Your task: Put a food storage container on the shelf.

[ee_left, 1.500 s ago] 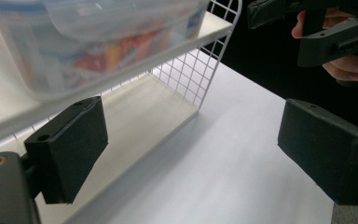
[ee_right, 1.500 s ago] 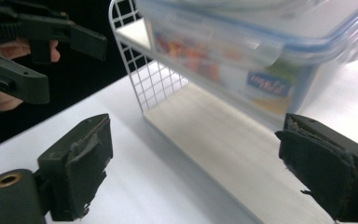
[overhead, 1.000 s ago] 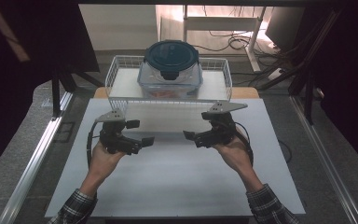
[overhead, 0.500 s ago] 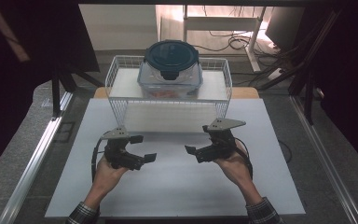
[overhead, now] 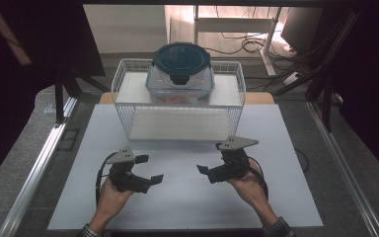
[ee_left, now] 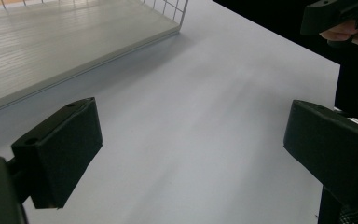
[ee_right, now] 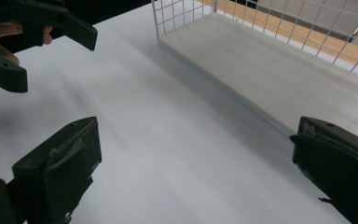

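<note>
Two tools hover low in the frame over the white tabletop [overhead: 187, 207]: left tool [overhead: 150, 169] and right tool [overhead: 208, 172], both spread, holding nothing. Above centre, one wire basket [overhead: 128, 106] holds one lidded container [overhead: 180, 71].

Grey floor [overhead: 24, 148], dark surroundings, cables [overhead: 237, 47] behind.

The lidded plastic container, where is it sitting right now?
In the high view, the lidded plastic container sits on the upper shelf of the white wire rack, at the far middle of the table, beyond both open claws.
</note>
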The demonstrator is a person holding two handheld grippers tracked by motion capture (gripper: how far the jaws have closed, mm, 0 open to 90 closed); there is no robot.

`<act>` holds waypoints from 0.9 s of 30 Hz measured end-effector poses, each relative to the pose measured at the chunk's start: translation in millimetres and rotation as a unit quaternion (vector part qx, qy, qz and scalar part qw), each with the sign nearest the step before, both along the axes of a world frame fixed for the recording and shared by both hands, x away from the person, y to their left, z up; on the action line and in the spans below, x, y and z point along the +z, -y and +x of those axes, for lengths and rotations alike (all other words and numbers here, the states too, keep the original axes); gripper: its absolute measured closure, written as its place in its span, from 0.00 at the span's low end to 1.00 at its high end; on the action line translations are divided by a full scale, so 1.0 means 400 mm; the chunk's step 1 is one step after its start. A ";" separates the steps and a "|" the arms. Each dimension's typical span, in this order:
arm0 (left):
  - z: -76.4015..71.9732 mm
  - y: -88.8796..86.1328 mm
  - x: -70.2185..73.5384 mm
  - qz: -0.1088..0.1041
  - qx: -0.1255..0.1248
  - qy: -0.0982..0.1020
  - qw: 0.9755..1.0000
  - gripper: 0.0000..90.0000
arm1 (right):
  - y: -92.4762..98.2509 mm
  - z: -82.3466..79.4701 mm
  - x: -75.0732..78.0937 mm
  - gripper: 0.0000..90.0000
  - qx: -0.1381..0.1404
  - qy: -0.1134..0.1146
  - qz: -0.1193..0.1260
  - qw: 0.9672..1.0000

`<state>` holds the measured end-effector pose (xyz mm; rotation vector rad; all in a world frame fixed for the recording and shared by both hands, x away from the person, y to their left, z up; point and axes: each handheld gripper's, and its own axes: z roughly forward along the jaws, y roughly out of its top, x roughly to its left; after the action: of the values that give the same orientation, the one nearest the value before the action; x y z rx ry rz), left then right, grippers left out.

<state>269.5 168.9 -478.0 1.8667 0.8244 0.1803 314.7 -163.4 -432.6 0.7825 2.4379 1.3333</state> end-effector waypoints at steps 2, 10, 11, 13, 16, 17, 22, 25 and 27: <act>-0.006 0.002 -0.004 0.003 0.002 0.002 1.000 0.04 | 0.004 -0.006 -0.007 0.00 -0.001 -0.003 0.001 1.000; -0.035 0.003 -0.028 0.030 0.009 0.007 0.999 0.04 | 0.016 -0.033 -0.028 0.00 -0.007 -0.010 -0.017 1.000; -0.039 0.002 -0.031 0.033 0.009 0.004 0.999 0.04 | 0.018 -0.037 -0.030 0.00 -0.008 -0.008 -0.021 1.000; -0.046 -0.002 -0.036 0.037 0.010 0.000 0.999 0.03 | 0.023 -0.045 -0.033 0.00 -0.008 -0.003 -0.024 1.000; -0.058 -0.009 -0.043 0.045 0.012 -0.003 0.999 0.03 | 0.032 -0.055 -0.036 0.00 -0.011 -0.002 -0.021 1.000; -0.062 -0.011 -0.045 0.046 0.014 -0.003 0.999 0.03 | 0.036 -0.059 -0.036 0.00 -0.012 -0.002 -0.021 1.000; -0.081 -0.029 -0.053 0.050 0.022 -0.008 0.998 0.03 | 0.057 -0.076 -0.042 0.00 -0.016 -0.002 -0.018 1.000; -0.092 -0.041 -0.057 0.051 0.028 -0.008 0.998 0.03 | 0.067 -0.085 -0.047 0.00 -0.020 -0.007 -0.021 1.000; -0.099 -0.050 -0.060 0.051 0.031 -0.009 0.998 0.03 | 0.074 -0.091 -0.049 0.00 -0.022 -0.007 -0.021 1.000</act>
<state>229.9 188.7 -501.8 1.9407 0.9020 0.2485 278.3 -193.2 -452.4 0.8320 2.4365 1.2615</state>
